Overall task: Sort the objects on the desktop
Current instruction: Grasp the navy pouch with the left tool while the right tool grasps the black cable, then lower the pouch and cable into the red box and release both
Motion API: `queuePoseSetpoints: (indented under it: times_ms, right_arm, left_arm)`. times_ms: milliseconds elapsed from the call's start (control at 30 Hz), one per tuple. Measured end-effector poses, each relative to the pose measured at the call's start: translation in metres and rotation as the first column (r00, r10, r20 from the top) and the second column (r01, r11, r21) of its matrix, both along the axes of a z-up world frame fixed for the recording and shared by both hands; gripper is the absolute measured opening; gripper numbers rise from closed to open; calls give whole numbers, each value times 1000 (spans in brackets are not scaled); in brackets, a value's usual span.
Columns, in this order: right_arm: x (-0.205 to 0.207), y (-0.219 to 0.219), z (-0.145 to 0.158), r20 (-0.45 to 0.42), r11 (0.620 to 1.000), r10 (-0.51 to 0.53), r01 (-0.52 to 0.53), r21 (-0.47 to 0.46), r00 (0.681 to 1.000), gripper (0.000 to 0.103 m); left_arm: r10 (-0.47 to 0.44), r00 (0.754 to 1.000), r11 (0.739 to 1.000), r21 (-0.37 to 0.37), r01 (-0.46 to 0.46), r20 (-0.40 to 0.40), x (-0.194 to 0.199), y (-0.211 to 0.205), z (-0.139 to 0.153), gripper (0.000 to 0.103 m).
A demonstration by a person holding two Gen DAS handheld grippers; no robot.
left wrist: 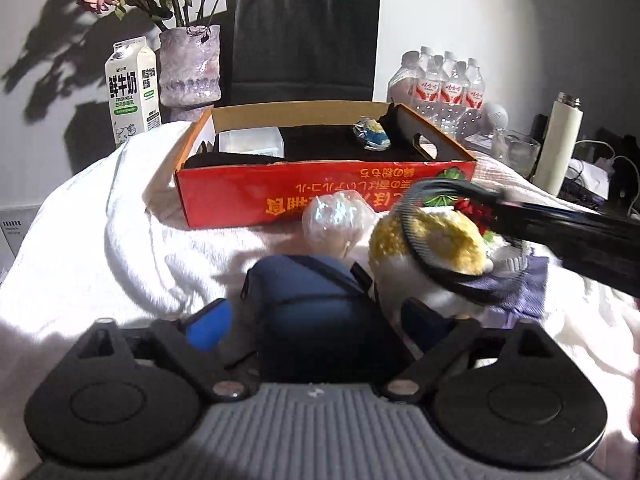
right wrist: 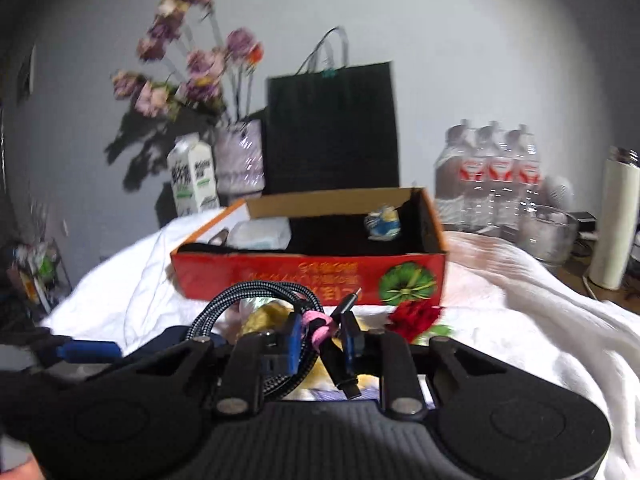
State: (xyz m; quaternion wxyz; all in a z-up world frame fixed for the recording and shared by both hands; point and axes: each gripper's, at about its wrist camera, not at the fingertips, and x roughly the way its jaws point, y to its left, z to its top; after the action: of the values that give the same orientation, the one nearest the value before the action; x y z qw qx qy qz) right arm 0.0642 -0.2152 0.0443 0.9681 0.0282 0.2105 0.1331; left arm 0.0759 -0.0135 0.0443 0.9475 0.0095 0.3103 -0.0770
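Before red box [right wrist: 308, 276] front edge: right gripper [right wrist: 320, 344] clenched on coiled cable [right wrist: 256, 300]; left gripper [left wrist: 316, 320] spread around navy pouch [left wrist: 316, 300], not pressing.

Plain grey wall [left wrist: 460, 8] w/ flower shadows, white cloth [left wrist: 132, 248] over table, hard side light
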Motion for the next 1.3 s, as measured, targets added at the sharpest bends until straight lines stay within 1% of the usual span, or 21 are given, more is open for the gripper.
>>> queuePoseSetpoints:
  times_ms: [33,100,133,200,300,467,567,667,767,833,900,967,1167,1200,1233,1300]
  right_arm:
    - [-5,-7,2,4,1000,-15,15,13,1000,19]
    - [-18,-21,6,15,999,-40,40,36,999,19]
    - [-24,-28,7,19,998,-52,51,44,998,19]
    - [-36,-40,7,16,997,-66,65,45,998,19]
    - [-52,-54,5,-4,996,-74,74,50,997,19]
    - [-73,-62,4,-4,996,-66,66,53,998,19]
    - [-84,-59,7,9,997,-51,50,51,999,19]
    - [-98,-53,15,37,998,-30,29,48,999,19]
    - [-111,-47,25,66,999,-11,8,42,998,19]
    - [-118,-45,33,87,999,-7,3,38,996,19]
    - [-123,-44,43,110,999,-1,-2,34,994,19]
    - [-126,-45,53,132,999,-1,-4,38,991,19]
    - [-124,-45,76,187,999,-1,-5,32,982,19]
    - [-121,-44,80,190,1000,4,-9,26,982,19]
    - [-116,-42,84,195,1000,9,-13,19,981,19]
    - [-102,-41,92,198,1000,27,-29,4,980,19]
  left_arm:
    - [1,1000,1000,-11,-1,-17,6,0,0,80]
    - [19,999,999,-32,-20,-46,15,1,0,73]
    - [21,999,999,-34,-22,-42,15,1,1,69]
    - [27,999,999,-21,-28,-31,9,-1,3,67]
    - [59,998,998,-6,-59,4,-12,-1,11,66]
    - [104,989,994,-31,-101,103,-60,9,37,66]
    - [120,983,991,-81,-109,139,-89,17,55,66]
    - [115,981,987,-130,-95,159,-113,24,70,66]
    - [99,981,981,-179,-68,166,-126,31,79,66]
    - [93,984,973,-224,-57,152,-127,38,84,66]
    - [72,988,956,-290,-31,134,-125,48,90,66]
    - [49,992,940,-340,-6,118,-121,56,94,66]
    - [14,994,905,-423,35,112,-104,66,111,66]
    - [18,994,903,-428,30,109,-97,67,115,66]
    - [30,994,908,-420,18,106,-88,66,120,66]
    - [53,992,928,-373,-5,119,-71,60,132,66]
